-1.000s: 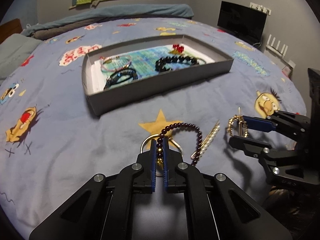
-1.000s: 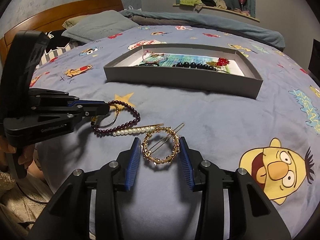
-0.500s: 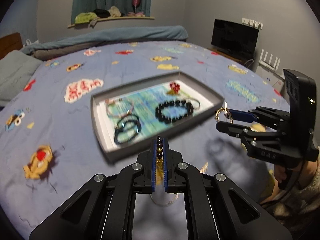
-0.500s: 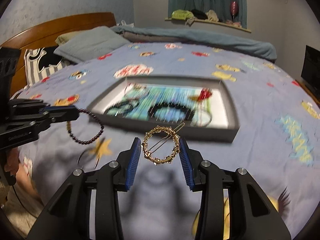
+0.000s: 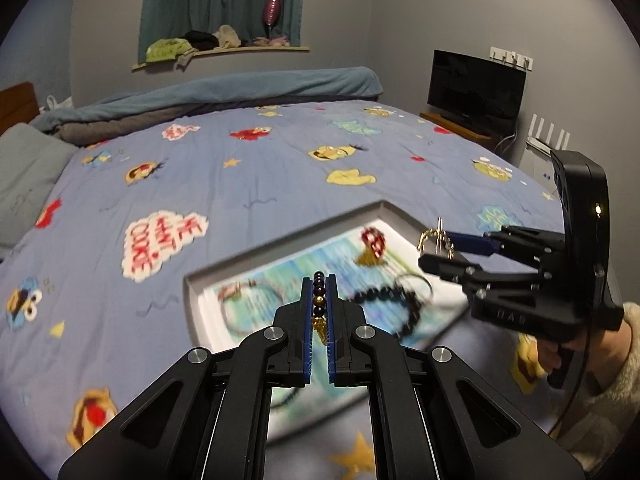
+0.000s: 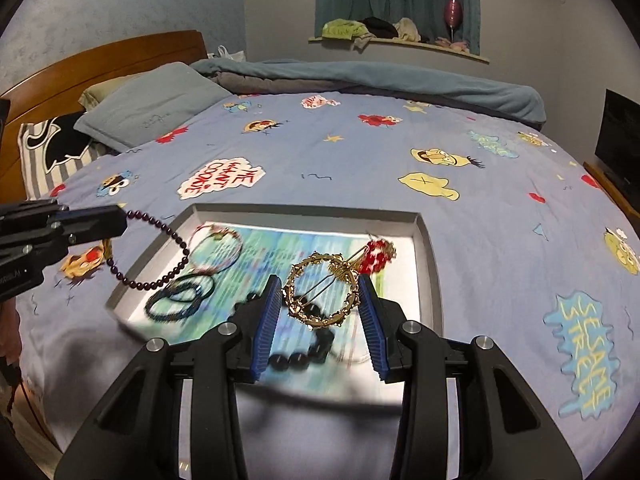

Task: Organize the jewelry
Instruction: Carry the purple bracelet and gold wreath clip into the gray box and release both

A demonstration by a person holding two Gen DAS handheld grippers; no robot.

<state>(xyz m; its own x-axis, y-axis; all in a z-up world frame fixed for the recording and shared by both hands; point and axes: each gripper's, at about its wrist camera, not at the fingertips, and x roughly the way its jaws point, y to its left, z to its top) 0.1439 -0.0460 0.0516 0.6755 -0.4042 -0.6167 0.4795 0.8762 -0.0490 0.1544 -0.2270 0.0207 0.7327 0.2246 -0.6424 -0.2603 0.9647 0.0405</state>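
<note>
1. Left wrist view: the left gripper point(image 5: 319, 312) is seen with its fingers clamped on a dark bead bracelet point(image 5: 319, 298), of which only a few beads and a gold charm show between the pads. The gripper is held above the grey tray point(image 5: 394, 213), whose contents are blurred. To the right, the right gripper point(image 5: 436, 246) is seen pinching a gold ring clip point(image 5: 434, 236) over the tray's far right part.

2. Risk judged from this view: most of the bracelet hangs out of sight below the fingers, so where it lands cannot be checked from here. If it is released too far to the near side, part of it may drape over the tray wall onto the bedspread point(image 5: 240, 184).

3. Right wrist view: the gold ring clip point(image 6: 320, 290) is held across its width by the right gripper point(image 6: 320, 300), edge against each pad, above the black bead bracelet point(image 6: 304, 344) lying in the tray point(image 6: 432, 264). At the left, the dark bead bracelet point(image 6: 160, 256) dangles in a loop from the left gripper point(image 6: 120, 220), over the tray's left wall.

4. Risks judged from this view: the thin rim gives little grip, so the clip may twist out early. The hanging loop may snag the pink bangle point(image 6: 218, 250) or dark cords point(image 6: 180, 296) beneath. If dropped together, pieces may tangle.
</note>
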